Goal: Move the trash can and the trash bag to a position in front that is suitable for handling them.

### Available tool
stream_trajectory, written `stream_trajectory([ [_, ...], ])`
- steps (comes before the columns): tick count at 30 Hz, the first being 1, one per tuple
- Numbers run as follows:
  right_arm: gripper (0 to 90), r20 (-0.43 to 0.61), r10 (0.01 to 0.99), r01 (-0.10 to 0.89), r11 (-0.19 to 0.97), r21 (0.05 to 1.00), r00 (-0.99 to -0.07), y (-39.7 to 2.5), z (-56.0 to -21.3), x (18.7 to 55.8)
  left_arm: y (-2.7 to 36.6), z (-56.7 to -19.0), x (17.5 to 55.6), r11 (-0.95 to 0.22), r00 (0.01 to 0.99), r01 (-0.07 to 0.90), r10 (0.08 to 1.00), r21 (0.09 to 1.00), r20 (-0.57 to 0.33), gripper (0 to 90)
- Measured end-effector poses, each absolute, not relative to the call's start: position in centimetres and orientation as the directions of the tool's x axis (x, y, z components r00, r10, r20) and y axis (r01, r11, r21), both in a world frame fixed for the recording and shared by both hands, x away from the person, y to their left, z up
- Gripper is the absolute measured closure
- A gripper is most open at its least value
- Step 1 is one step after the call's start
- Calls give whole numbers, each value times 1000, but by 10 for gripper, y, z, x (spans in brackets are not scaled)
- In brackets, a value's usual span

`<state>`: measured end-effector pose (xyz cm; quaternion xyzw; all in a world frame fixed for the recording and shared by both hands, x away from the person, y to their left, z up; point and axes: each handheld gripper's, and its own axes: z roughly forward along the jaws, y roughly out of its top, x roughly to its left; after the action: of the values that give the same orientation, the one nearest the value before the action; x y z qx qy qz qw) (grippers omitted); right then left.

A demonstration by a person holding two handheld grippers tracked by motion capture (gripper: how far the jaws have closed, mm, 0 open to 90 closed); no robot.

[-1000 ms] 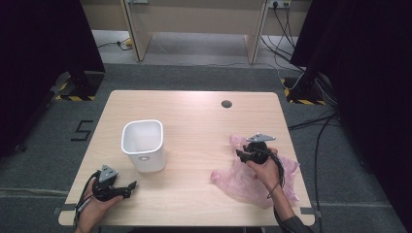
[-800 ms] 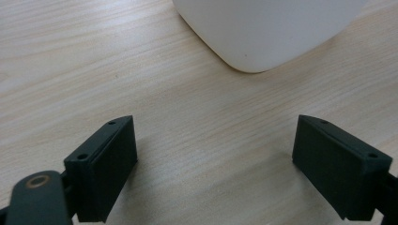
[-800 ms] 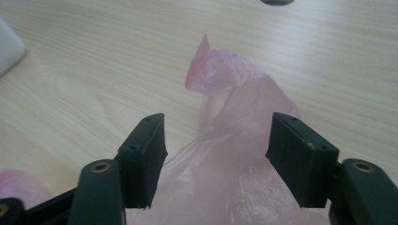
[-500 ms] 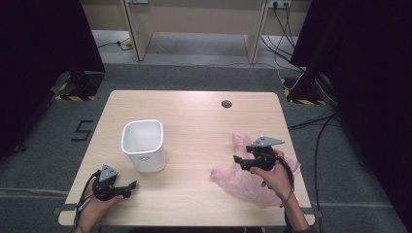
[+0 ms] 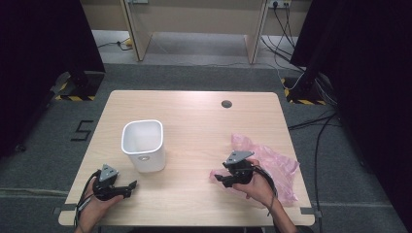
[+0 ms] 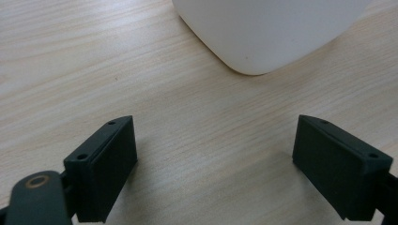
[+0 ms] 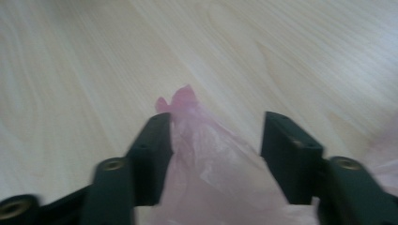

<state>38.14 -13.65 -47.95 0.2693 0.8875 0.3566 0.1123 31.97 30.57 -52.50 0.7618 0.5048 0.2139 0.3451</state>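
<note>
A crumpled pink plastic bag (image 5: 274, 162) lies on the right part of the wooden table (image 5: 194, 116). My right gripper (image 5: 218, 177) is low over the bag's left corner and points left. In the right gripper view, the bag's corner (image 7: 206, 154) lies between the two jaws, which stand apart around it, so this gripper (image 7: 218, 150) is open. A white plastic bin (image 5: 142, 144) stands upright at the left centre. My left gripper (image 5: 130, 186) rests near the front left edge, open and with nothing in it (image 6: 216, 159), facing the bin's lower corner (image 6: 263, 37).
A round dark grommet (image 5: 226, 104) sits in the tabletop near the far edge. Bare wood stretches between the bin and the bag. Cables (image 5: 316, 126) run over the floor on the right.
My right gripper has moved left and nearer the front edge, from over the bag's middle to its left corner. The left gripper has stayed put.
</note>
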Motion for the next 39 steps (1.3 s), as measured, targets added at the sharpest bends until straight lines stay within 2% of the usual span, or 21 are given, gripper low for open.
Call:
stream_trajectory([
  [1,617,-19,562,391,599,698,-827,-138,-480,383,306,-525,320,-252,399,621,917,742,-23,130],
  [2,617,-19,562,391,599,698,-827,-138,-480,383,306,-525,320,-251,399,621,917,742,-24,130],
  [4,689,-29,569,383,589,712,-822,-141,-478,387,305,-525,321,-252,399,622,917,742,-23,129],
  [8,690,-17,669,425,492,760,-743,-147,-472,403,303,-525,324,-255,402,622,915,741,-23,127],
  [9,690,-17,669,425,492,760,-743,-147,-472,403,303,-525,324,-255,402,622,915,741,-23,126],
  [11,666,-25,703,430,464,774,-711,-148,-470,412,303,-525,324,-257,404,621,915,741,-21,126],
  [12,618,-34,726,432,445,785,-687,-151,-470,422,303,-525,325,-256,404,620,915,742,-22,125],
  [13,618,-34,726,432,445,785,-687,-151,-470,422,303,-525,325,-256,404,620,915,742,-22,125],
  [18,366,43,773,476,346,809,-634,-168,-455,428,303,-525,325,-256,403,620,915,742,-22,125],
  [22,324,63,785,481,313,819,-616,-188,-439,422,303,-525,325,-255,403,620,915,741,-23,125],
  [24,311,49,821,490,291,822,-569,-215,-429,414,303,-525,325,-255,403,620,915,742,-23,125],
  [27,295,31,851,517,289,806,-524,-237,-428,410,303,-525,325,-256,404,620,915,741,-22,125],
  [30,295,-2,899,577,282,766,-437,-272,-440,403,303,-525,325,-256,404,621,914,741,-23,125],
  [33,303,9,903,603,280,747,-430,-280,-447,399,303,-525,325,-256,405,620,914,741,-22,124],
  [37,303,42,864,601,314,735,-502,-276,-454,383,302,-525,326,-256,406,620,914,742,-23,123],
  [38,298,57,835,595,339,729,-547,-267,-458,373,302,-525,326,-256,406,620,914,742,-23,122],
  [39,298,57,835,595,339,729,-547,-267,-458,373,302,-525,326,-256,406,620,914,742,-23,122],
])
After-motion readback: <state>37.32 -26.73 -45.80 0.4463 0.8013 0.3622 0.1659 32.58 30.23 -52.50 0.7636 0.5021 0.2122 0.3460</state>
